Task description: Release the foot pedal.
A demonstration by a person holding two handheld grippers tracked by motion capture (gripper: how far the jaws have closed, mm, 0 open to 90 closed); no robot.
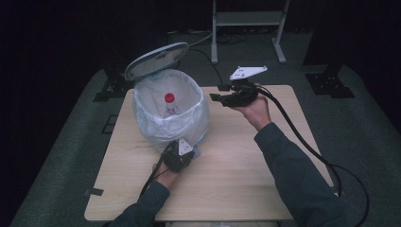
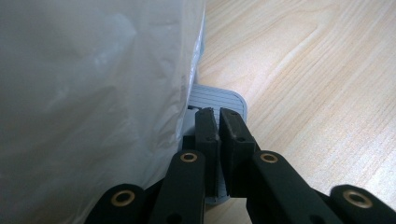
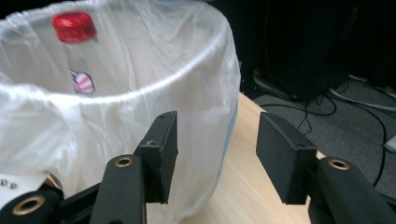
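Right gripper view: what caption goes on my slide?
Open right gripper faces a lined bin holding a red-capped bottle.

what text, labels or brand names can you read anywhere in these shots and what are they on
No text is readable.
Clear plastic bottle with a red cap, standing in the white bag-lined bin: it carries a small red, white and blue striped label, with no legible lettering.
Grey ribbed pedal at the bin's base: plain ridges, no writing.
Light wooden table: unmarked.
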